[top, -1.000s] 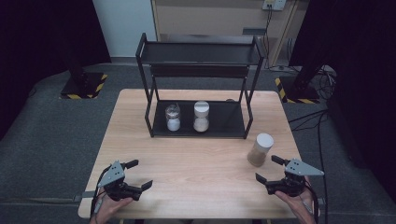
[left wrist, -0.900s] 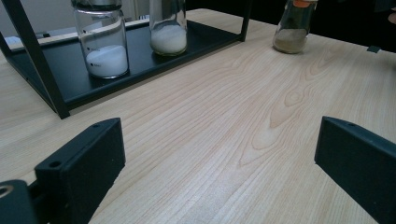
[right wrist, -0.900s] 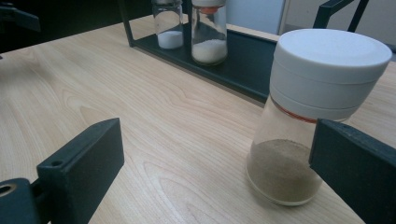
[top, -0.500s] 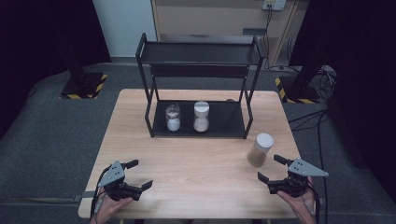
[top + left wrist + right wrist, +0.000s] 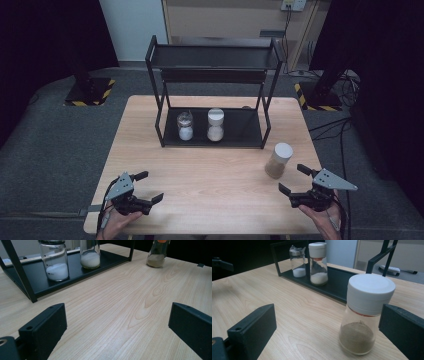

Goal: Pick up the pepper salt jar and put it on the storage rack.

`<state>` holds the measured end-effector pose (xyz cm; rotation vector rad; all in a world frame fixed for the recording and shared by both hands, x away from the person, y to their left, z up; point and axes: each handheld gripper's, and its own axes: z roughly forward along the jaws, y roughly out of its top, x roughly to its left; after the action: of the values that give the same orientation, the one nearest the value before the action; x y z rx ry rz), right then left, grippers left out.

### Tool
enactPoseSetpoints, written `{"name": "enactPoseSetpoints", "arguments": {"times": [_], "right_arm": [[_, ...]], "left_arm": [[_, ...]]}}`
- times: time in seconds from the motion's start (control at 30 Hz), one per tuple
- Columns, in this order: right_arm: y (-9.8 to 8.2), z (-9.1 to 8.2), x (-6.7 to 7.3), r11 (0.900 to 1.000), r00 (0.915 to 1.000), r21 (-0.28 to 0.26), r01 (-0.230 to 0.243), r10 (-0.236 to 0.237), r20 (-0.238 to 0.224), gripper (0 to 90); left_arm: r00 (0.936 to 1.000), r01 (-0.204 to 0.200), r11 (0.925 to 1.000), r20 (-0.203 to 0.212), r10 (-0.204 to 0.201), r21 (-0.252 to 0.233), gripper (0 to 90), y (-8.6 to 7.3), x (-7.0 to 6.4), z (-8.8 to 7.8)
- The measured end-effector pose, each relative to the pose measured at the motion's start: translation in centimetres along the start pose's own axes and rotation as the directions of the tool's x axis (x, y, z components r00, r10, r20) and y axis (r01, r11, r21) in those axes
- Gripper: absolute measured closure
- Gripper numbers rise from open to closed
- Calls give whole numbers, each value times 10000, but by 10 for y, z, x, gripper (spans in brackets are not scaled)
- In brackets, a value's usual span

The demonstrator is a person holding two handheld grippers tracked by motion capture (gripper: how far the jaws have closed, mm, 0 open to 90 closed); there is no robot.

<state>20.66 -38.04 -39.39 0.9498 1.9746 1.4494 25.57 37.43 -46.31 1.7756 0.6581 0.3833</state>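
We've got the spice jar (image 5: 367, 315) standing upright on the bench (image 5: 210, 175), right of the black rack (image 5: 212, 90), just ahead of our right gripper (image 5: 295, 181). Fingers wide on both, nothing held; left gripper (image 5: 148, 186) sits well apart at the near-left edge. Jar looks like glass w/ a white cap, only part full of brown powder, so prob. light, stiff, smooth, breakable. We'd grip the glass body below the cap, squarely.
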Motion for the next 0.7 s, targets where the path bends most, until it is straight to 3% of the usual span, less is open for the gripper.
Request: {"name": "enactPoseSetpoints", "arguments": {"times": [0.7], "right_arm": [[14,-3,-6,9993,9984,-166,-329,337,454,22]], "left_arm": [[10000,10,10000,-13,-10,12,8,0,0,0]]}}
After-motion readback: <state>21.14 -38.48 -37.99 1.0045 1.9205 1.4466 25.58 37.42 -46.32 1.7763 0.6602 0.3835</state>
